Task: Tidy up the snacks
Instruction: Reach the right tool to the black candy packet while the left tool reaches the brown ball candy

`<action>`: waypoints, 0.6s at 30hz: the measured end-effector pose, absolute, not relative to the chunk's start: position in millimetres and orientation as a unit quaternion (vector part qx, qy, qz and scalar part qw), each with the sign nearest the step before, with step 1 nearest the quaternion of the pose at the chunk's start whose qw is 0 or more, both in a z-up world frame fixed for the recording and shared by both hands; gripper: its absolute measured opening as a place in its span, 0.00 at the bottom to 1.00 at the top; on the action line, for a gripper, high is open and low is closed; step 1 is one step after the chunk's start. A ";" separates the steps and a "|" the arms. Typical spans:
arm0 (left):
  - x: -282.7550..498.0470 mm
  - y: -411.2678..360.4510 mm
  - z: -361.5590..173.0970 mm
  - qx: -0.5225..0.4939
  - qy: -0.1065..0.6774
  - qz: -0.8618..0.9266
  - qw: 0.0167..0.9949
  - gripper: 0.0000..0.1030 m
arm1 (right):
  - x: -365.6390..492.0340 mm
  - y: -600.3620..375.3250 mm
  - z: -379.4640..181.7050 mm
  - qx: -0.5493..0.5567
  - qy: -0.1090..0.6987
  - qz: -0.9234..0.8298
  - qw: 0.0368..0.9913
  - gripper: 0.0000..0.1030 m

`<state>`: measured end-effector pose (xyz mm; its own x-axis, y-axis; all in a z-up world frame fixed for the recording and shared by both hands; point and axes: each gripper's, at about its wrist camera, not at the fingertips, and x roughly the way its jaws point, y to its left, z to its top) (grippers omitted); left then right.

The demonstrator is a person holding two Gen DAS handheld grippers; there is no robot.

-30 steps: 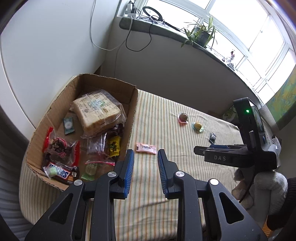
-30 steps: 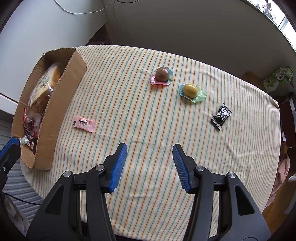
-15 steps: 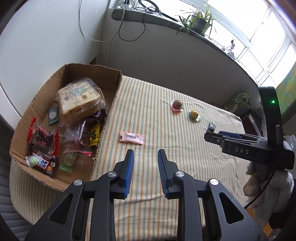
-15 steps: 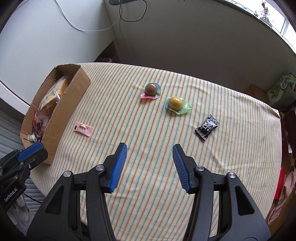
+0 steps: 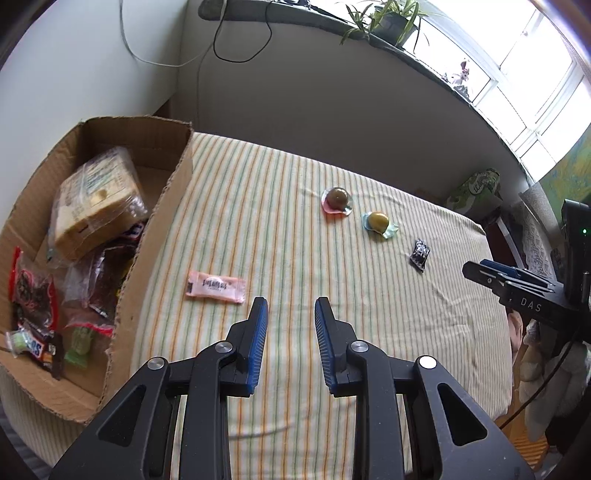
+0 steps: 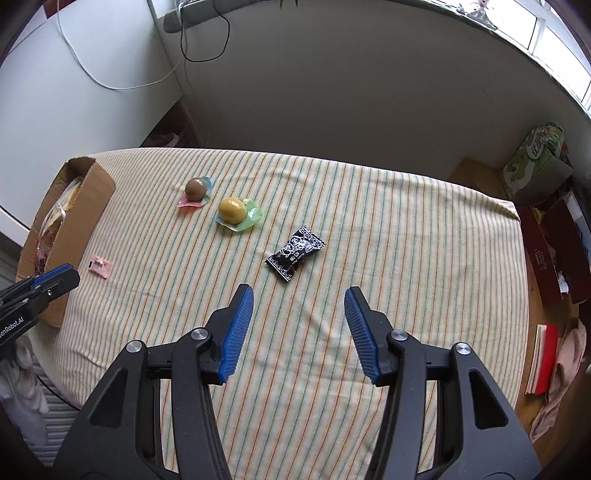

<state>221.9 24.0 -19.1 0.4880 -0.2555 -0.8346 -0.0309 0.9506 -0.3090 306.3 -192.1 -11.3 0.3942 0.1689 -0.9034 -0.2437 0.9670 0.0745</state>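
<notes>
Striped cloth (image 6: 406,229) covers the work surface. Pale wall (image 6: 332,92) behind, 12 o'clock. Dark sill (image 5: 295,16) above it carries a potted plant (image 5: 388,18) at 1 o'clock; cables (image 5: 236,40) hang down. Bright windows (image 5: 546,85) at 2 o'clock, daylight. Green carton (image 6: 535,162) on the floor at 3 o'clock

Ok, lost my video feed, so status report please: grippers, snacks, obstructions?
Left gripper and right gripper open, empty. Four wrapped snacks loose on striped cloth; black wrapped candy nearest right. Path clear.
</notes>
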 end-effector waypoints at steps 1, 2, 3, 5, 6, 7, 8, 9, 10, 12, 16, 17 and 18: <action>227.3 20.8 -18.8 -0.141 0.500 -0.068 0.852 0.25 | 307.7 -194.4 -12.6 -0.027 0.537 0.123 0.834 0.52; 232.5 17.5 -18.4 -0.138 0.498 -0.071 0.853 0.28 | 309.3 -195.5 -14.8 -0.021 0.539 0.120 0.834 0.52; 236.7 15.0 -17.6 -0.134 0.496 -0.073 0.855 0.30 | 311.7 -196.7 -17.4 -0.014 0.542 0.118 0.832 0.52; 243.7 15.1 -15.5 -0.137 0.491 -0.071 0.858 0.30 | 316.6 -197.7 -24.5 0.001 0.547 0.118 0.829 0.52; 247.5 17.4 -14.8 -0.146 0.491 -0.074 0.855 0.30 | 320.1 -198.0 -28.6 0.003 0.549 0.114 0.828 0.52; 251.6 20.8 -13.4 -0.155 0.494 -0.076 0.852 0.30 | 323.4 -198.1 -33.0 0.006 0.552 0.110 0.827 0.52; 255.1 24.5 -11.1 -0.160 0.494 -0.076 0.851 0.30 | 327.5 -199.2 -38.0 0.013 0.556 0.109 0.824 0.52; 258.8 27.7 -8.7 -0.163 0.491 -0.074 0.853 0.30 | 330.9 -200.4 -42.8 0.024 0.562 0.105 0.820 0.52; 262.7 30.3 -6.7 -0.162 0.489 -0.075 0.854 0.30 | 334.2 -201.2 -48.1 0.034 0.568 0.100 0.816 0.52; 272.2 29.2 -6.2 -0.148 0.494 -0.078 0.853 0.30 | 339.5 -202.2 -58.1 0.047 0.580 0.088 0.809 0.52; 291.2 13.9 -14.7 -0.123 0.499 -0.086 0.853 0.30 | 345.6 -204.4 -69.4 0.064 0.586 0.068 0.805 0.52; 296.0 8.9 -18.3 -0.121 0.502 -0.089 0.852 0.30 | 346.9 -205.3 -71.7 0.071 0.587 0.066 0.804 0.52; 301.5 4.2 -21.7 -0.118 0.504 -0.093 0.851 0.30 | 348.1 -206.4 -73.6 0.078 0.587 0.064 0.803 0.52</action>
